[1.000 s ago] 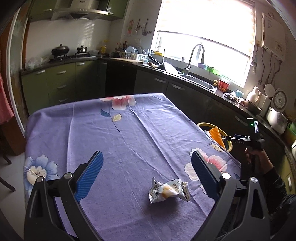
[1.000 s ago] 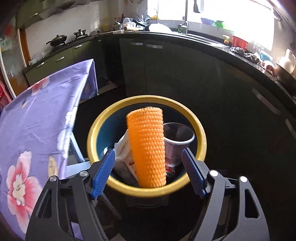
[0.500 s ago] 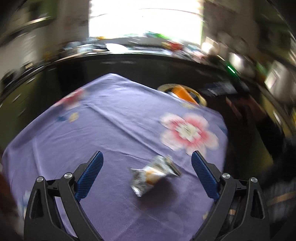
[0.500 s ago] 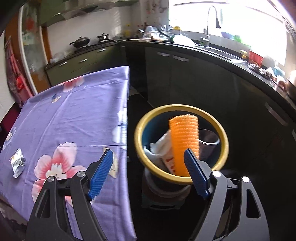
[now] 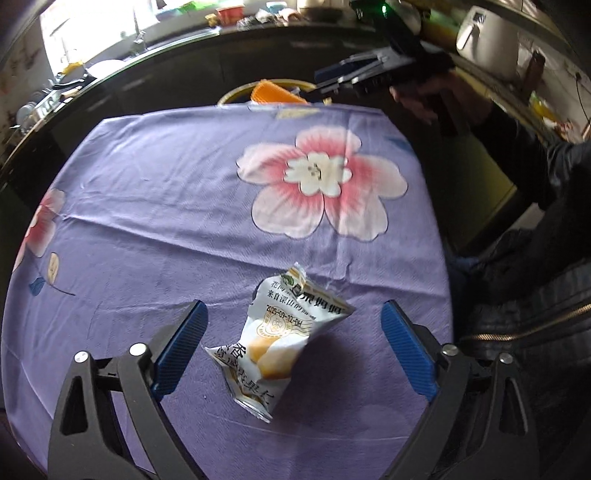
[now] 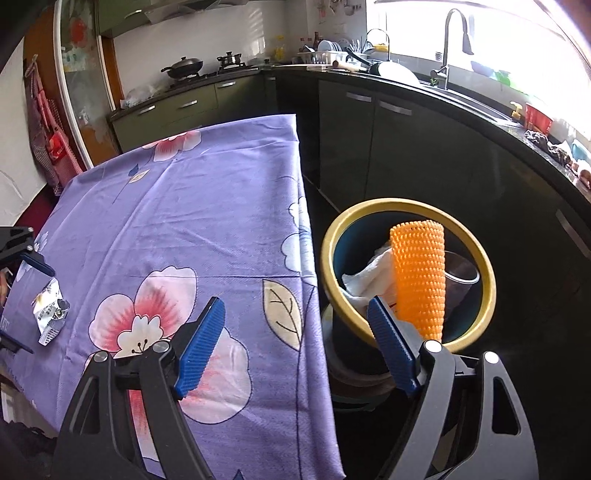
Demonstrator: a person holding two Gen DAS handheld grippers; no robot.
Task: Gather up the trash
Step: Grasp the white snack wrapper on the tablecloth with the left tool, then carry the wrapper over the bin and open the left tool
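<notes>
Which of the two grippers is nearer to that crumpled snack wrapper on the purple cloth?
The left. The left gripper hangs right over the wrapper, open fingers either side, not touching. The right gripper is at the table's far edge, open, beside the bin.

Pretty ordinary kitchen: a table under a purple floral tablecloth [image 6: 207, 206] sits in the middle. Dark green cabinets [image 6: 388, 147] wrap around it beyond its far side, topped by a black counter [image 6: 480, 107]. Past the table's far corner there's a stove with a wok [image 6: 183, 66], and a bright window [image 6: 517, 33] glares above the sink faucet [image 6: 448, 44].
</notes>
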